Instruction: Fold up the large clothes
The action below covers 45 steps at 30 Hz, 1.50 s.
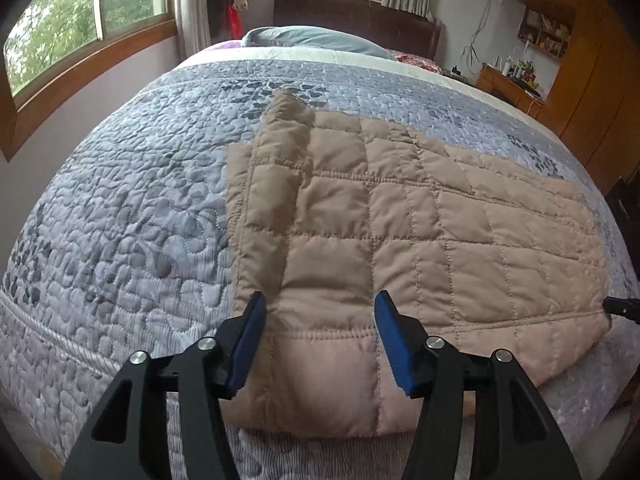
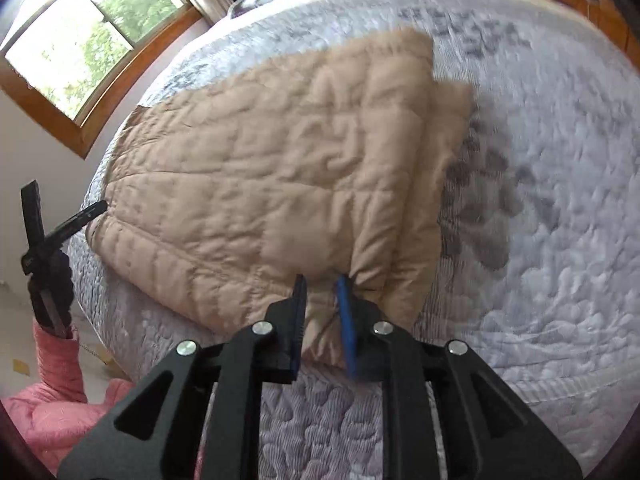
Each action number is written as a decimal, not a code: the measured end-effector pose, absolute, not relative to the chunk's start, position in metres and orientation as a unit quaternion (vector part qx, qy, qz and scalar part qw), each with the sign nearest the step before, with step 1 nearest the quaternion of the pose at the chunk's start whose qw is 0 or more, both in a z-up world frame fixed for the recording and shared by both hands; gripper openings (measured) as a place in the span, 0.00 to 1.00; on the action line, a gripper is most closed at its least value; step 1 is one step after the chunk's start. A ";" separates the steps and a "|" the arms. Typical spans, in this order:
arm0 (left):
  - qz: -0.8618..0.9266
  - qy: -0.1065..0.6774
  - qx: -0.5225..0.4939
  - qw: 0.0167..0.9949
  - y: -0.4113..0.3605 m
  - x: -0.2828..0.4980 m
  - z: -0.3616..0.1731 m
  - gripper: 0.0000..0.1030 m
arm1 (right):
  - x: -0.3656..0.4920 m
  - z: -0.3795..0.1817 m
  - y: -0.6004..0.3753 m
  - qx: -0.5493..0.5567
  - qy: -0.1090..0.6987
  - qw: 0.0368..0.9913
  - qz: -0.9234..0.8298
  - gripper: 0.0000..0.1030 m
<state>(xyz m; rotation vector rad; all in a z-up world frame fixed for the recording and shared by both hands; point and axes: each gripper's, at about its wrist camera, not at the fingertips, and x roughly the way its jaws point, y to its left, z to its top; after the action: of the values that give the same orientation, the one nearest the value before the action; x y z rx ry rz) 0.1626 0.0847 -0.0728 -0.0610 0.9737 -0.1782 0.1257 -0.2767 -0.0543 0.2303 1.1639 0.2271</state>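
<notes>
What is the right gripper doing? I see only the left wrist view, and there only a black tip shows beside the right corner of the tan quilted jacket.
Observer: The right gripper is shut on the near edge of the tan quilted jacket; the fabric puckers at its fingers.
Operator: Does the jacket lie in one layer on that side?
Observer: No, a folded layer sticks out from under its right edge, on the quilted bedspread.
Operator: Who is beside the bed?
Observer: Only a person's pink padded sleeve shows, low at the left.
</notes>
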 end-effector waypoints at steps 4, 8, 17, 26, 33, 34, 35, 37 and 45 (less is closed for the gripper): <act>-0.076 0.476 -0.138 0.865 0.119 0.131 -0.063 0.64 | 0.123 -0.043 -0.274 0.092 0.550 0.823 0.106 0.17; -0.084 0.482 -0.253 0.835 0.144 0.103 -0.077 0.66 | 0.125 -0.052 -0.273 0.087 0.567 0.813 0.098 0.15; -0.087 0.441 -0.455 0.769 0.163 0.100 -0.136 0.67 | 0.129 -0.062 -0.267 0.071 0.576 0.808 0.104 0.16; -0.044 0.413 -0.461 0.784 0.161 0.126 -0.141 0.40 | 0.137 -0.069 -0.273 0.090 0.586 0.797 0.111 0.16; -0.056 0.402 -0.440 0.801 0.156 0.127 -0.128 0.20 | 0.138 -0.069 -0.279 0.113 0.595 0.788 0.110 0.15; -0.053 0.410 -0.441 0.797 0.159 0.130 -0.135 0.20 | 0.140 -0.071 -0.282 0.116 0.597 0.786 0.110 0.13; -0.052 0.415 -0.445 0.792 0.159 0.131 -0.141 0.20 | 0.141 -0.074 -0.283 0.120 0.600 0.783 0.110 0.13; -0.062 0.416 -0.449 0.789 0.161 0.134 -0.151 0.21 | 0.145 -0.080 -0.287 0.128 0.602 0.780 0.111 0.12; -0.080 0.417 -0.428 0.798 0.160 0.142 -0.155 0.22 | 0.144 -0.084 -0.287 0.118 0.594 0.789 0.105 0.12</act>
<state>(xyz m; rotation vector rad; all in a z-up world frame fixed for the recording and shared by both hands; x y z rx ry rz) 0.1422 0.1601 -0.1546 -0.9176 0.8947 -0.1710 0.1436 -0.2873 -0.0835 0.2549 1.2792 0.2267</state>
